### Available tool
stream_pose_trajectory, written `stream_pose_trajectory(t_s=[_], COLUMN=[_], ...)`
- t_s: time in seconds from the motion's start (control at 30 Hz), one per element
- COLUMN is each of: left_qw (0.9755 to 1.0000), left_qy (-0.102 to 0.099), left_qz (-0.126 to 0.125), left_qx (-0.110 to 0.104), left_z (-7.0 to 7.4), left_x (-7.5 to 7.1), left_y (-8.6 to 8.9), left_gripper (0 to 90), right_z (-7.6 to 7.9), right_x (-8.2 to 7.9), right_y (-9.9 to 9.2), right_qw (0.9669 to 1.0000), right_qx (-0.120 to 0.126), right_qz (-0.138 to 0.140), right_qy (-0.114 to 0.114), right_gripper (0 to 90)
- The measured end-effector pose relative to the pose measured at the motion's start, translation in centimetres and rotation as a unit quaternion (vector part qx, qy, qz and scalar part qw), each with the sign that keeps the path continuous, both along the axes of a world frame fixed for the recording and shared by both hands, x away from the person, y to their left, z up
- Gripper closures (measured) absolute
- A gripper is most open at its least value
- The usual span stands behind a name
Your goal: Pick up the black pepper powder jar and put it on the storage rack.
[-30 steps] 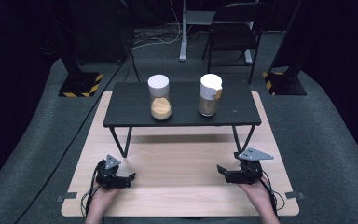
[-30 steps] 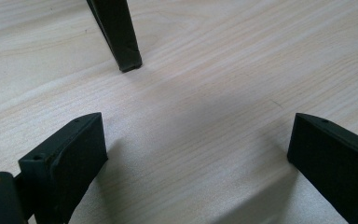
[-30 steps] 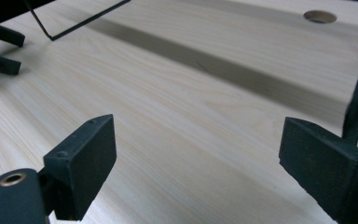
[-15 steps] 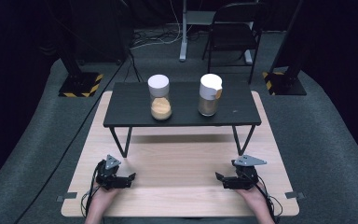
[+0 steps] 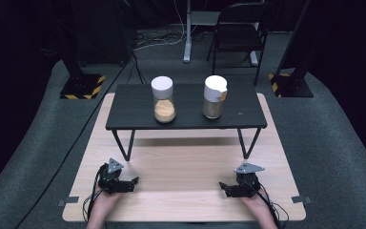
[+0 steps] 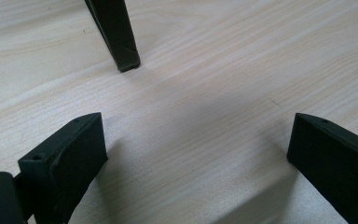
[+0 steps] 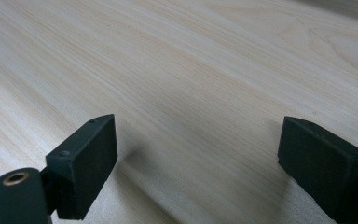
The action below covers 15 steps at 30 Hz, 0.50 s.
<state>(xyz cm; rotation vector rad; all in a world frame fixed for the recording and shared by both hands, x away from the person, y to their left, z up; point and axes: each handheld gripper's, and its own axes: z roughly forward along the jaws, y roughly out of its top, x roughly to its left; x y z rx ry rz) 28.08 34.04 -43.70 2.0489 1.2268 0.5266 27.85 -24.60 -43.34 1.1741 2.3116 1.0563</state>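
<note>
Two clear jars with white lids stand on a small black table (image 5: 133, 107). The left jar (image 5: 163, 99) is part full of orange-tan grains; the right jar (image 5: 214, 97) holds a darker fill and has a tan tab at its lid. My left gripper (image 5: 132, 183) rests on the wooden board (image 5: 181, 167) at the near left, jaws wide apart over bare wood (image 6: 196, 140). My right gripper (image 5: 223, 188) lies at the near right, also open with nothing between its jaws (image 7: 196, 144).
The black table's thin legs (image 5: 123, 145) stand on the board; one leg foot (image 6: 126, 60) shows just ahead of my left gripper. A folding chair (image 5: 236, 28) and stand bases with yellow-black tape (image 5: 83, 88) sit beyond, on grey carpet.
My right gripper has come down and back toward the near edge of the board and now rests low on it. The left gripper and the jars have not moved.
</note>
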Motion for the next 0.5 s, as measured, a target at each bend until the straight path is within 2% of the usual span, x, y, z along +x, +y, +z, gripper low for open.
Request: stream_pose_trajectory(t_s=[0.13,0.17,0.5], left_qw=[1.0,1.0,1.0], left_qy=[0.0,0.0,0.0], left_qz=[0.0,0.0,0.0], left_qx=[0.0,0.0,0.0], left_z=[0.0,-0.01,-0.01], left_x=[0.0,-0.01,-0.01], left_y=[0.0,-0.01,-0.01], left_gripper=[3.8,3.8,3.8], right_z=[0.0,0.0,-0.07], right_x=[-0.22,-0.35,-0.38], right_y=[0.3,0.6,0.62], right_qw=[0.9999,0.9998,0.9998], right_qx=[-0.009,-0.018,-0.017], right_qz=[0.0,0.002,0.001], right_qy=[-0.005,-0.009,-0.009], right_gripper=[10.9,10.6,9.7])
